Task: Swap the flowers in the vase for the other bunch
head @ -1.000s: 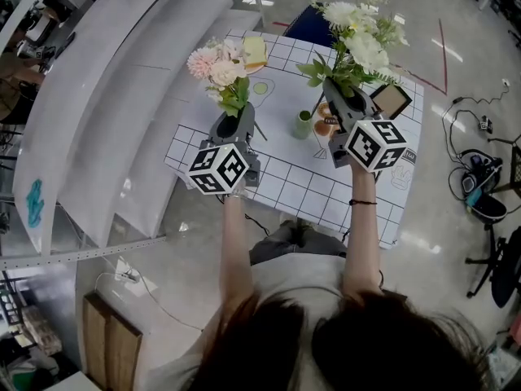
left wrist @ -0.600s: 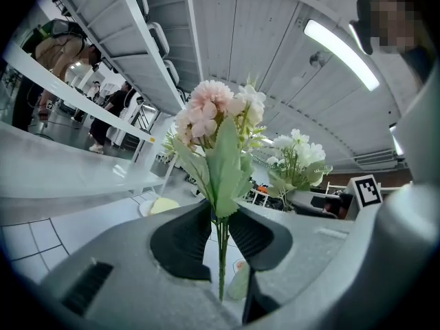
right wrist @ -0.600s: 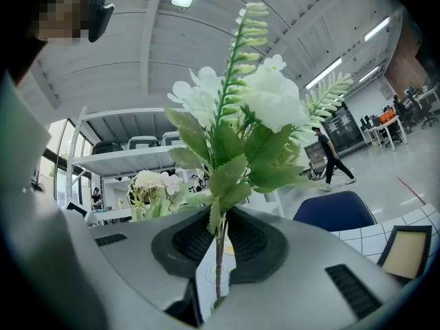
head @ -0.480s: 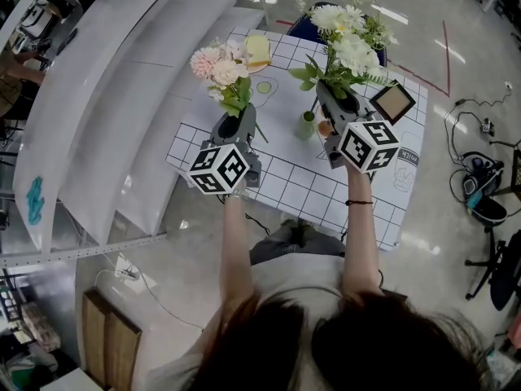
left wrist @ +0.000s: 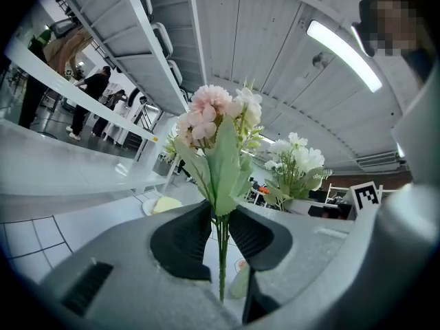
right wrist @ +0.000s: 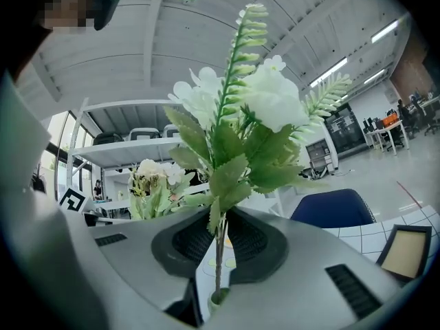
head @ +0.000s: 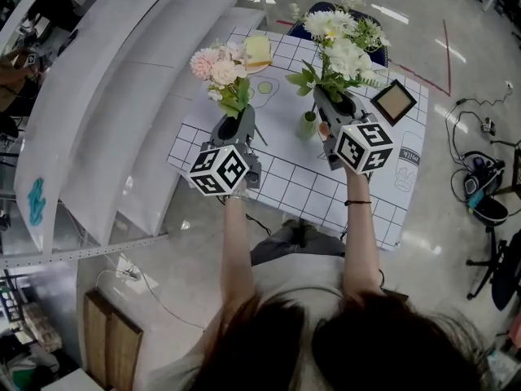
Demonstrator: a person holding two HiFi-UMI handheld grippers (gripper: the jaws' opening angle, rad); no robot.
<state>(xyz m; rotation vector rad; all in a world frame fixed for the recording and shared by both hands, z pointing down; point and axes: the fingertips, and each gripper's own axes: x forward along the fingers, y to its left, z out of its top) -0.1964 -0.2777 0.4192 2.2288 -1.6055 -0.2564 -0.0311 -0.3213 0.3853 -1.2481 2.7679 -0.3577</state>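
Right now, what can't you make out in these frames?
- Vase: head view, small, crowded by the right gripper; right gripper view shows only its rim under the jaws.
- White bunch stem tip: in or above the vase, cannot tell; gripper body covers it.
- Small orange item beside the vase: head view, too small, partly behind the gripper.

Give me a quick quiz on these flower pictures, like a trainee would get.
1. Which gripper holds the pink bunch? A: left. B: right.
2. True or false: the white bunch lies on the table.
3. Fill in: below the white bunch's stems stands a small green ___.
Key:
1. A: the left gripper is shut on its stems.
2. False: the right gripper holds it upright.
3. vase.
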